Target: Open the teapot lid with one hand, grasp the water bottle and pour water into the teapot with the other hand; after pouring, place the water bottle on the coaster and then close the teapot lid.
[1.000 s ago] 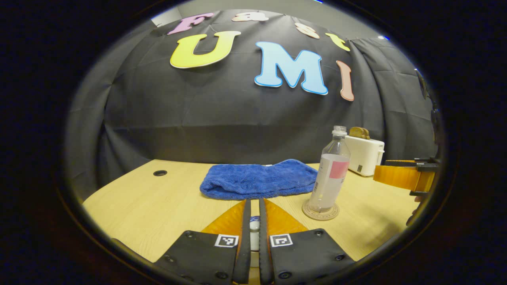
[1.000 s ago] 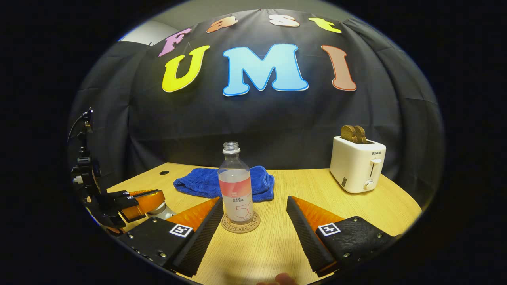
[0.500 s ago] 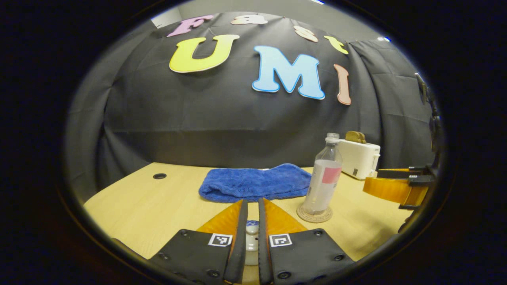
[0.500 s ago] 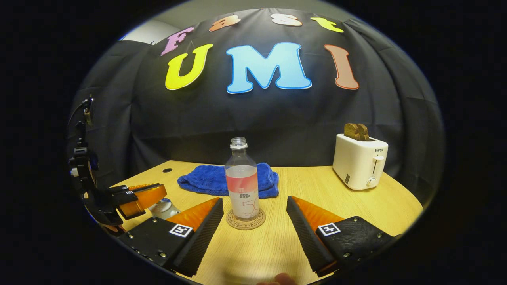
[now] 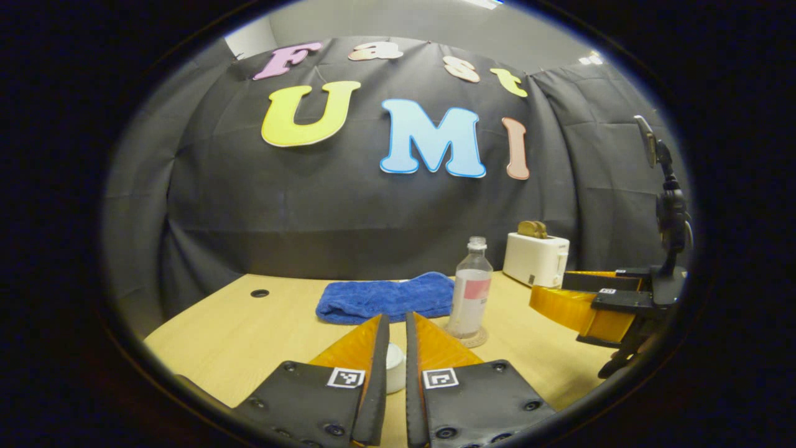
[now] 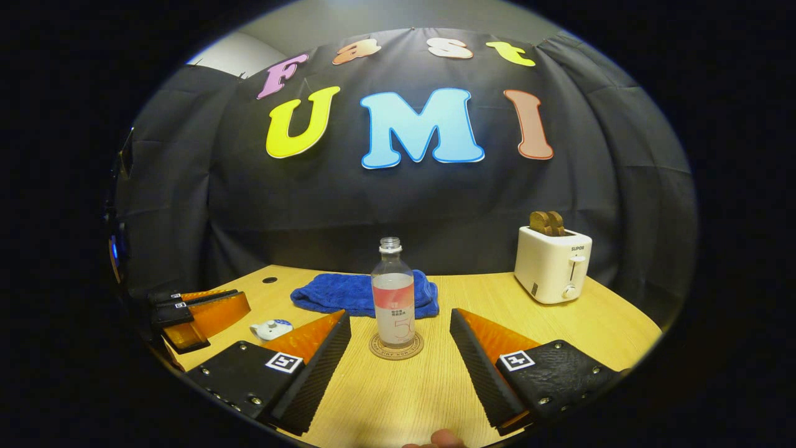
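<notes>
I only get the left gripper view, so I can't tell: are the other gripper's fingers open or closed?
Observer: Open wide. The right gripper points at the bottle, which stands farther off, in line with the gap.
Operator: What's the white thing by my fingers?
Observer: A small white piece with a blue top. It lies on the table, apart from the left gripper.
Operator: Does the toaster have a lever?
Observer: Yes, the toaster has a lever on its front, with a round knob under it.
</notes>
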Demonstrator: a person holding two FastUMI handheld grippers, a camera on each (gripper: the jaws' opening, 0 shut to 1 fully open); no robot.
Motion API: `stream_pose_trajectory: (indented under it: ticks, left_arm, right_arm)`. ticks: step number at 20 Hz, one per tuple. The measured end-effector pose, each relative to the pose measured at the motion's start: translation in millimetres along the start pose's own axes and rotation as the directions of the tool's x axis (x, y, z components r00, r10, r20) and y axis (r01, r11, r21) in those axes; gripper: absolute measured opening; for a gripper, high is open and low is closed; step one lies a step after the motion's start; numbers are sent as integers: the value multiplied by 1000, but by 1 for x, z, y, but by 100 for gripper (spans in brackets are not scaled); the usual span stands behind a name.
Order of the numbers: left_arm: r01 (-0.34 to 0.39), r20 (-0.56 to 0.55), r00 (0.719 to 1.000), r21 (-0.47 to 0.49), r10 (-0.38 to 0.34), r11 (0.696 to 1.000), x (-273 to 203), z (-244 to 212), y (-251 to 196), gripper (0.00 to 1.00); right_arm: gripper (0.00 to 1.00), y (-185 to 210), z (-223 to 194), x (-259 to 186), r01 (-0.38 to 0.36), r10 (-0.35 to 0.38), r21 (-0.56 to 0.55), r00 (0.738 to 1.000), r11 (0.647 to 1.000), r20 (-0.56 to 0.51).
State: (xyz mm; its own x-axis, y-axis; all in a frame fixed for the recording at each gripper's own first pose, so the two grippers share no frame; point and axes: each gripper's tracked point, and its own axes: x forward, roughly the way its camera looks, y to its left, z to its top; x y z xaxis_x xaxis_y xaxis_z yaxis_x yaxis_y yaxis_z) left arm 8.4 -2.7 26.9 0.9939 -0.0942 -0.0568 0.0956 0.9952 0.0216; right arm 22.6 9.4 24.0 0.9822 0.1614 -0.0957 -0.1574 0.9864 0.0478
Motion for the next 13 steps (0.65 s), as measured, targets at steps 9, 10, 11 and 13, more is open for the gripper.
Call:
stream_pose_trajectory:
  ticks: [9,10,11,13]
  left_arm:
    - [-11,41,999,-4,12,1000,-67,7,-17,14]
    - [-13,44,999,-2,13,1000,-73,7,-19,14]
    - [-12,47,999,0,12,1000,-78,6,-22,14]
    - [-11,50,999,1,11,1000,-85,5,-27,14]
  right_arm:
    - [99,12,-6,-61,8,-8,4,999,1000,50]
    - [99,11,-7,-67,16,-16,-4,998,1000,57]
    - [99,11,-7,-72,22,-21,-9,998,1000,65]
    - [99,11,-5,-80,28,-27,-8,996,1000,81]
